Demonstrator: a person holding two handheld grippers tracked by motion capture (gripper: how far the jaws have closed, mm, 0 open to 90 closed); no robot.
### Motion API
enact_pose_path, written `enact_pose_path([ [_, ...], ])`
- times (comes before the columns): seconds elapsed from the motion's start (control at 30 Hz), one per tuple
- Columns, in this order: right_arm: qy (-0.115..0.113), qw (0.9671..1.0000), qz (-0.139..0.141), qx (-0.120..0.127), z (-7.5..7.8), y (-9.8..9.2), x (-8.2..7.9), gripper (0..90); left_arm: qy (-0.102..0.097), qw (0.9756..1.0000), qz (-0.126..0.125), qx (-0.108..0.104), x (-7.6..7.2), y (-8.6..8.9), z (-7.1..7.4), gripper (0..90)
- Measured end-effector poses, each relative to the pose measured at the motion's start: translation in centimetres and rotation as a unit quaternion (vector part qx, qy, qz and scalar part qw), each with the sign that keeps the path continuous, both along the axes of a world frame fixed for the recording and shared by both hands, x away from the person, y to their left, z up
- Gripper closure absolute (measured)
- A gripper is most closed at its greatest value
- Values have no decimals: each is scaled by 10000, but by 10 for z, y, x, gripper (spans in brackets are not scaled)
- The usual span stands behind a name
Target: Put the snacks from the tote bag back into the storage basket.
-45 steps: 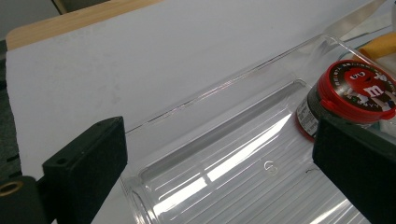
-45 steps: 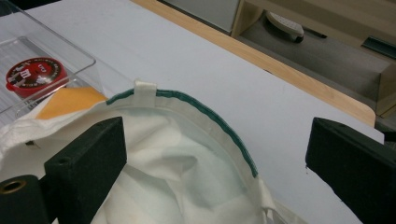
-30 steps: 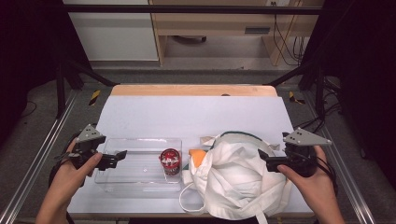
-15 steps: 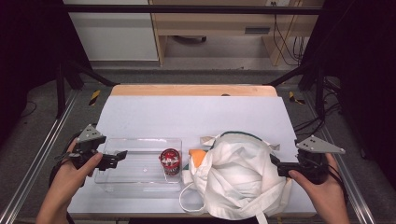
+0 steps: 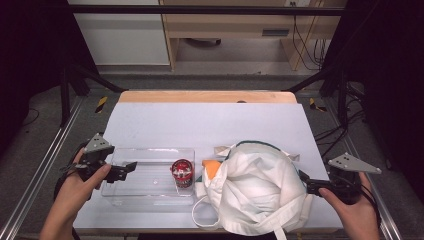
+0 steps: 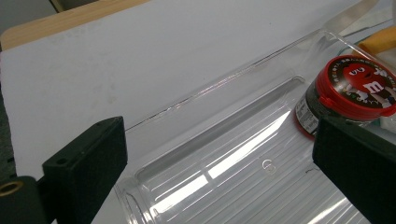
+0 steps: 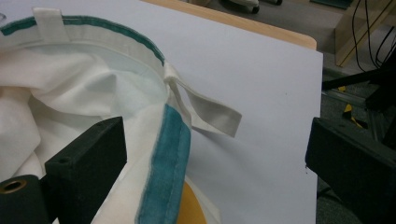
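Jaws of the left gripper (image 5: 131,166) stood wide apart and held nothing. They hung over the left end of a clear plastic tray (image 5: 150,192). In the left gripper view the tray (image 6: 219,140) ran between the two black jaws. Its near corner was cut off at the bottom edge. The tray was see-through, so its rim was hard to pick out against the white table (image 6: 140,60).

A small jar with a red lid (image 5: 182,173) stood upright at the right end of the tray. In the left gripper view the jar (image 6: 348,95) was partly hidden behind the right jaw. The lid had a cartoon face on it, but the words on the label were too small to read.

The right gripper (image 5: 303,183) was at the right edge of a white cloth bag (image 5: 255,192). Its jaws were wide apart too and held nothing. In the right gripper view the bag (image 7: 70,107) lay between the jaws, with a green band along its rim and a white loop sticking out. The left jaw hid part of the cloth.

Something orange (image 5: 212,168) peeked out between the bag and the tray. Most of it was covered, so I could not tell what it was.
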State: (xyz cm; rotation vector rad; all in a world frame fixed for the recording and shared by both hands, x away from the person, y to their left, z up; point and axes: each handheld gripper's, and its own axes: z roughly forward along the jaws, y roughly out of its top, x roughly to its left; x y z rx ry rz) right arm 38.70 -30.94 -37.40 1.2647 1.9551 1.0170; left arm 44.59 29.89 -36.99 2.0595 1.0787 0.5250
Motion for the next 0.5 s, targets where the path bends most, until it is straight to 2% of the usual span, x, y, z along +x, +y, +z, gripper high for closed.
enact_pose_path([
  [0.3,90,9994,-214,272,-20,-7,-5,58,24,10000,-32,62,1,-1,-1,32],
  [0.5,163,9974,-435,544,-38,-7,-6,59,24,10000,-28,46,1,-2,-1,32],
])
